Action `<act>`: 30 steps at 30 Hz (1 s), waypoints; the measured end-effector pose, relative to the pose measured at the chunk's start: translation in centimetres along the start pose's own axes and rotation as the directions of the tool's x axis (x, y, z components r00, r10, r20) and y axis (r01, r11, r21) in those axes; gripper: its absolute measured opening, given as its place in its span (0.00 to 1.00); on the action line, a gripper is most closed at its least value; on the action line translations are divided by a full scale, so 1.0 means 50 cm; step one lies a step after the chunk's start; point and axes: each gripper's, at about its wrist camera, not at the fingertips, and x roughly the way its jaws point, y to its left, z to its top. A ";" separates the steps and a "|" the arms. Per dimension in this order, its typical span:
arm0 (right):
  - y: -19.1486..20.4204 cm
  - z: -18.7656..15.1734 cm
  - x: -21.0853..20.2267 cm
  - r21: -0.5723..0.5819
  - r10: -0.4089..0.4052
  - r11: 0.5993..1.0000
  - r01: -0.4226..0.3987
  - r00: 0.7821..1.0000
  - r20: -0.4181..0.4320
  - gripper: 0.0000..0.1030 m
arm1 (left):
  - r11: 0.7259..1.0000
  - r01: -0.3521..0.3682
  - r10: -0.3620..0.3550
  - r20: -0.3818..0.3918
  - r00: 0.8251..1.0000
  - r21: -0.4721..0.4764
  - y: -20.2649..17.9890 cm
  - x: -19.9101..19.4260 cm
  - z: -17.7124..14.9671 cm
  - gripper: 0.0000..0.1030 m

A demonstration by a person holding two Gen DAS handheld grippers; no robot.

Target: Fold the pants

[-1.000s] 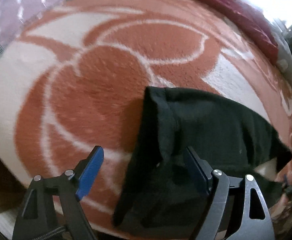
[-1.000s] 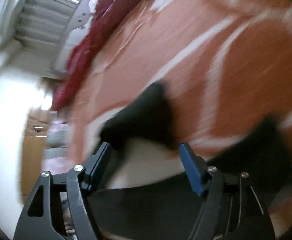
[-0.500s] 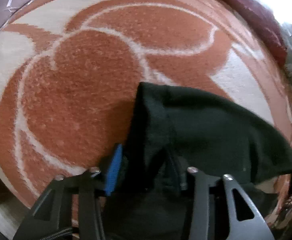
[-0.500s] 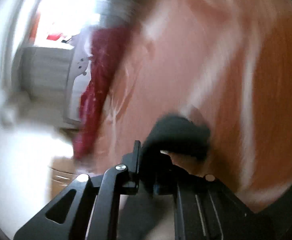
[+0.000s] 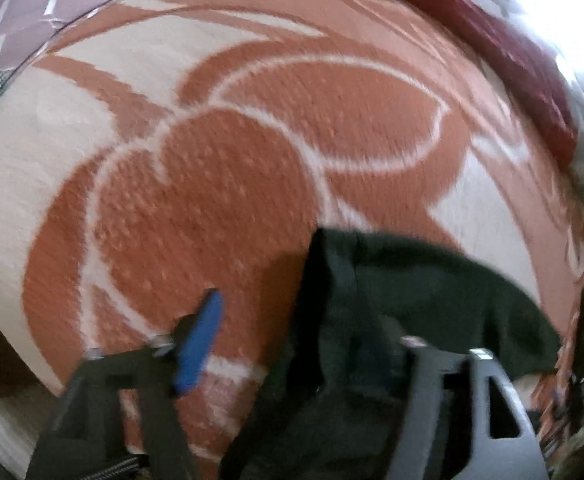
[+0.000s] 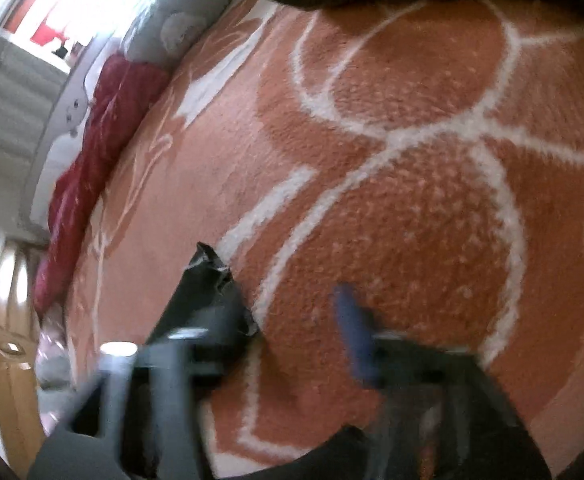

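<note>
Because the black pants (image 5: 412, 300) lie bunched on the orange-and-cream rug (image 5: 219, 184), at about five o'clock in the left wrist view, the left gripper (image 5: 304, 344) straddles their near edge with jaws opening, cloth between them but not pinched. The right gripper (image 6: 287, 320) is likewise opening over bare rug, pants at twelve o'clock and by its left finger, probably seeking a fresh hold. A red cloth (image 6: 91, 152) lies at nine o'clock.
</note>
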 end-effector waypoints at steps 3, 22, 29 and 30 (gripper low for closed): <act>0.077 0.008 0.027 -0.098 0.013 0.995 -0.015 1.000 -0.024 0.74 | 1.000 0.026 -0.026 -0.065 0.998 -0.009 -0.016 0.028 0.021 0.73; 0.313 -0.016 0.230 -0.579 -0.192 0.808 0.107 0.977 -0.087 0.16 | 0.998 -0.023 0.032 -0.164 0.986 0.060 -0.104 0.146 0.049 0.44; 0.315 -0.027 0.140 -0.587 -0.143 0.800 0.126 0.990 0.018 0.14 | 0.991 -0.019 0.019 0.002 1.000 0.131 -0.123 0.043 0.016 0.36; 0.314 -0.029 0.127 -0.582 -0.130 0.804 0.121 0.991 0.027 0.14 | 0.988 -0.027 0.022 0.038 0.999 0.152 -0.126 0.021 0.003 0.36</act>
